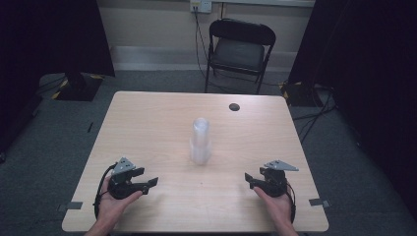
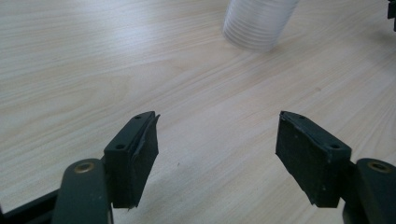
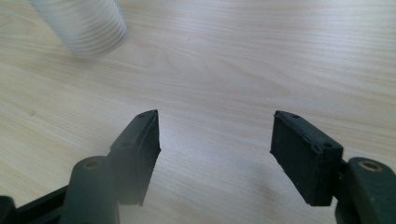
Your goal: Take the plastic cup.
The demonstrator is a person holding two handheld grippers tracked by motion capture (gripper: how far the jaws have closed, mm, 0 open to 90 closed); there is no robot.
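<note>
- Left gripper [image 1: 151, 178]: jaws apart, nothing between them.
- Right gripper [image 1: 250, 181]: jaws apart, likewise holding nothing.
- Stack of clear cups [image 1: 200, 141]: upright on the table [image 1: 147, 123], ahead of and between both grippers, well apart from each.

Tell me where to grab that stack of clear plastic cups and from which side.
Grip the stack of cups low on its ribbed wall, coming in level from the person's side. It stands upright and tall in mid-table, so a high grip would likely tip it. Either open claw fits.
</note>
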